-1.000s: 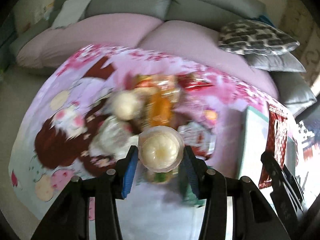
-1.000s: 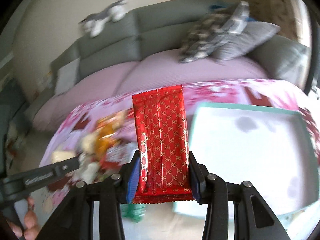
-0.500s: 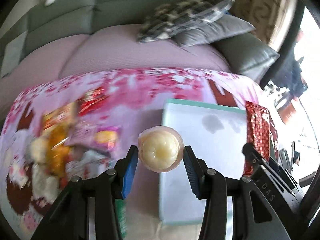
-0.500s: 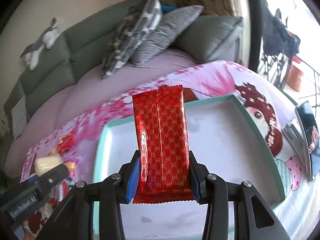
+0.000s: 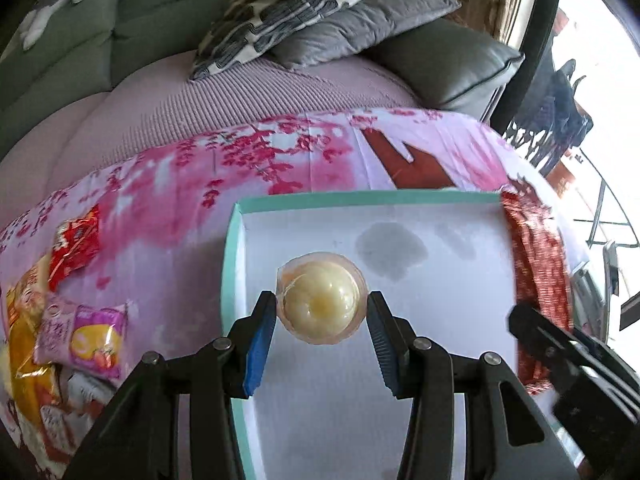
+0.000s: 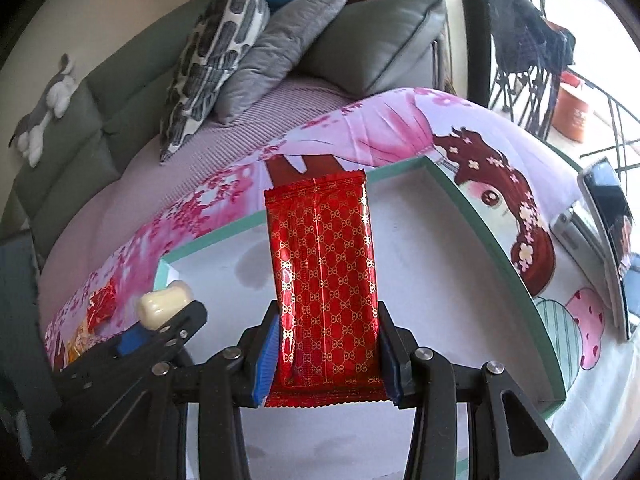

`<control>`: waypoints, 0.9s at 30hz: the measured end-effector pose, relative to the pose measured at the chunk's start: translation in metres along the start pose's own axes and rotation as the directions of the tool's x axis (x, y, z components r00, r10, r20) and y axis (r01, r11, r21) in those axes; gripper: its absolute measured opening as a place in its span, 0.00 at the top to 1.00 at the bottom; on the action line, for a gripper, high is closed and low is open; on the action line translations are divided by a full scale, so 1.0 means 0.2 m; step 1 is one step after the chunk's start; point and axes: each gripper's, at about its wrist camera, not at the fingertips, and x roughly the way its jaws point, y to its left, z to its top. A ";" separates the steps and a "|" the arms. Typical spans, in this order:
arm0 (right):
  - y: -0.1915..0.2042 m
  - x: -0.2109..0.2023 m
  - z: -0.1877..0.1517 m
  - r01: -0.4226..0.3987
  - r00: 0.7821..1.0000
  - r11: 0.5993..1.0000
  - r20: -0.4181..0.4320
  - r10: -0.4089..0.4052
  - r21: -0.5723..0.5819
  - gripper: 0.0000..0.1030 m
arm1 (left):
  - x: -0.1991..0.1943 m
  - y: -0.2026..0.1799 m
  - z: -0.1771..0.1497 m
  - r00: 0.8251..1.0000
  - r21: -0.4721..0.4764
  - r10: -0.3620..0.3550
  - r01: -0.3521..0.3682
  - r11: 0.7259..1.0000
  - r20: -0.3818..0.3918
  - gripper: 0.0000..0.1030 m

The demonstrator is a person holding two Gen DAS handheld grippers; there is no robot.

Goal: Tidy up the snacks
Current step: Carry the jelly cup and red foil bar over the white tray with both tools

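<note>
My left gripper (image 5: 322, 312) is shut on a clear jelly cup (image 5: 322, 298) with pale yellow filling, held above the white tray (image 5: 230, 264) with its teal rim. My right gripper (image 6: 326, 340) is shut on a red gold-patterned snack packet (image 6: 324, 276) that stands upright over the same tray (image 6: 500, 240). In the right wrist view the left gripper (image 6: 160, 320) shows at the lower left with the jelly cup (image 6: 164, 304). The left wrist view catches the red packet (image 5: 536, 264) and the right gripper's black body at the tray's right side.
Several loose snack packets (image 5: 76, 320) lie on the pink printed cloth (image 5: 280, 160) left of the tray. A sofa with a patterned cushion (image 5: 288, 8) and grey cushions stands behind. A phone on a stand (image 6: 608, 240) sits right of the tray.
Both grippers have swung from the snack pile on the left to above the white tray, each still gripping its snack. The tray now fills the middle of both views.
</note>
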 end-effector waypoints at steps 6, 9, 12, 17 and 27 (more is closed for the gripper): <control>-0.02 0.02 0.00 0.013 0.999 1.000 -0.031 -0.013 0.013 0.55 | 0.08 0.00 -0.01 1.000 0.009 0.007 -0.007 1.000 -0.020 0.53; -0.03 0.02 0.00 0.022 0.999 1.000 -0.038 -0.022 0.017 0.55 | 0.09 0.00 -0.01 1.000 0.011 0.025 -0.024 1.000 -0.018 0.53; -0.03 0.03 -0.01 0.024 0.998 1.000 -0.050 -0.024 0.010 0.55 | 0.08 -0.01 -0.02 0.999 0.039 0.031 -0.030 0.999 -0.022 0.53; -0.02 0.04 -0.01 0.028 0.997 1.000 -0.067 -0.028 0.000 0.55 | 0.05 0.01 -0.08 0.999 0.034 0.046 -0.045 0.998 -0.007 0.53; -0.05 0.09 -0.03 0.073 0.990 0.997 -0.124 -0.072 0.004 0.54 | 0.00 0.09 -0.15 0.997 -0.020 0.073 -0.073 0.997 -0.011 0.53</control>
